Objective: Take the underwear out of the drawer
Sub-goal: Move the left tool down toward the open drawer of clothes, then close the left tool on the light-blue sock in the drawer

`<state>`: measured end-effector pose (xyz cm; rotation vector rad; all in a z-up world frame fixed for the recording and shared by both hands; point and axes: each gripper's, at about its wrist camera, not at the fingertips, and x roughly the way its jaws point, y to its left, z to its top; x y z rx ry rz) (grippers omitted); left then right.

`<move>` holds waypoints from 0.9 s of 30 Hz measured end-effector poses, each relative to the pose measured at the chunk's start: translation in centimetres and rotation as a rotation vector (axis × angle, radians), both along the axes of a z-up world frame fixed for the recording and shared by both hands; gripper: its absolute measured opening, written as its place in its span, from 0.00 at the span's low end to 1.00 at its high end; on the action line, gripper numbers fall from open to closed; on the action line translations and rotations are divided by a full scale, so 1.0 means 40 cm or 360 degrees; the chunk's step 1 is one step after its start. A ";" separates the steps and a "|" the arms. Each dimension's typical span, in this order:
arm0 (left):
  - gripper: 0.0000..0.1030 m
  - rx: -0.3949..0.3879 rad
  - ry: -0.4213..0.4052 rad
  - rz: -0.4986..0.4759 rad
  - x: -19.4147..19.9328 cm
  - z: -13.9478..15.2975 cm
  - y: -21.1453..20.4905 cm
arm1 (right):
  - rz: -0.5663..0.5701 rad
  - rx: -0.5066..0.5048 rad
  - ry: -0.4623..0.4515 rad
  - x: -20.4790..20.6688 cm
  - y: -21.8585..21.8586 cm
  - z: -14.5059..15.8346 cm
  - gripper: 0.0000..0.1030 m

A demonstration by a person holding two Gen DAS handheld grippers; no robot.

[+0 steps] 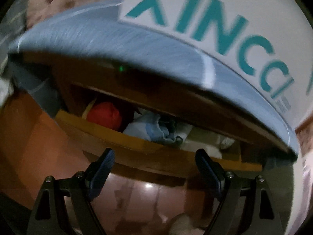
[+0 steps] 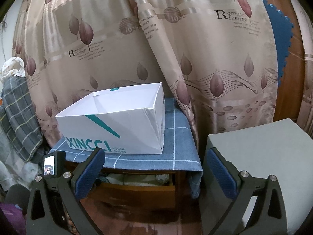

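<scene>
A: From the left wrist, our left gripper [image 1: 154,160] has its fingers spread wide and empty, just before the drawer [image 1: 117,135]. The underwear [image 1: 156,131], pale blue, lies bunched inside beside a red bundle [image 1: 106,115].

B: We should dip under the cloth [image 1: 117,41] overhang; the gap is low.

A: From the right wrist, our right gripper [image 2: 154,168] is spread and empty too, apart from the drawer [image 2: 137,192].

B: The grey block [image 2: 260,156] crowds its right; the box [image 2: 121,121] sits above.
</scene>
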<state>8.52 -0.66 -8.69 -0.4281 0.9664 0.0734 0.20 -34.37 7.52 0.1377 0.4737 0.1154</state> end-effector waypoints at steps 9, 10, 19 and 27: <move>0.84 -0.0337 0.0031 0.0193 0.028 -0.087 0.058 | 0.0004 0.0033 0.0011 -0.003 -0.010 -0.002 1.00; 0.84 -0.0357 0.0034 0.0217 0.031 -0.096 0.060 | 0.0003 0.0038 0.0012 -0.003 -0.013 -0.002 1.00; 0.85 -0.0561 0.0057 0.0495 0.033 -0.162 0.100 | 0.0012 0.0088 0.0025 0.000 -0.030 -0.006 1.00; 0.93 -0.0577 0.0206 0.0686 0.025 -0.177 0.127 | 0.0028 0.0098 0.0039 0.004 -0.034 -0.007 1.00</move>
